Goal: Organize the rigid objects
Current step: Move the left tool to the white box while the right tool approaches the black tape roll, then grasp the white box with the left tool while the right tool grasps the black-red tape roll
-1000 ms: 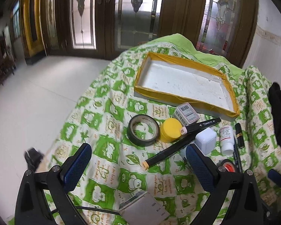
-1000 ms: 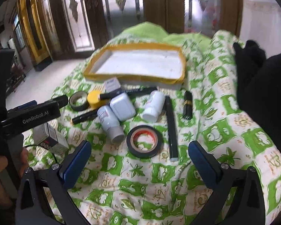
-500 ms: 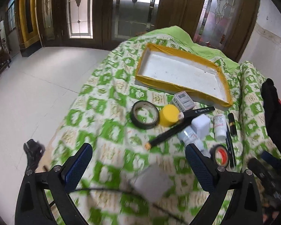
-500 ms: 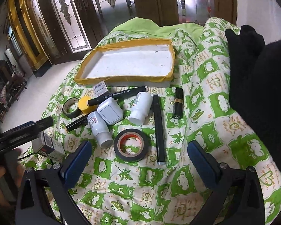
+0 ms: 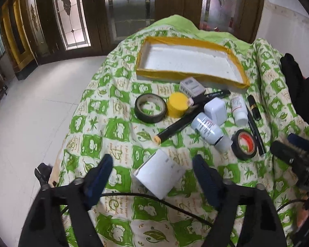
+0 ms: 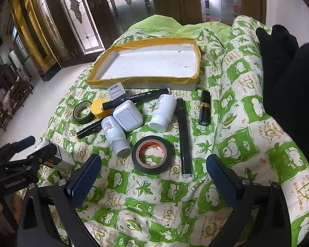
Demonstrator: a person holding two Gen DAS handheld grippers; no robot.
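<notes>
Both the left gripper (image 5: 152,174) and right gripper (image 6: 153,171) are seen spread wide and empty, a white box (image 5: 159,178) just beyond the left fingertips, black tape (image 6: 152,154) beyond the right, scattered items mid-cloth, yellow-rimmed tray (image 6: 142,79) farthest.

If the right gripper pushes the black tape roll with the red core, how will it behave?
The black tape roll lies flat on the soft quilt, so it will probably slide or drag the cloth rather than roll. It looks stiff and light. It lies close to the black marker, so a push toward that side may move both.
</notes>
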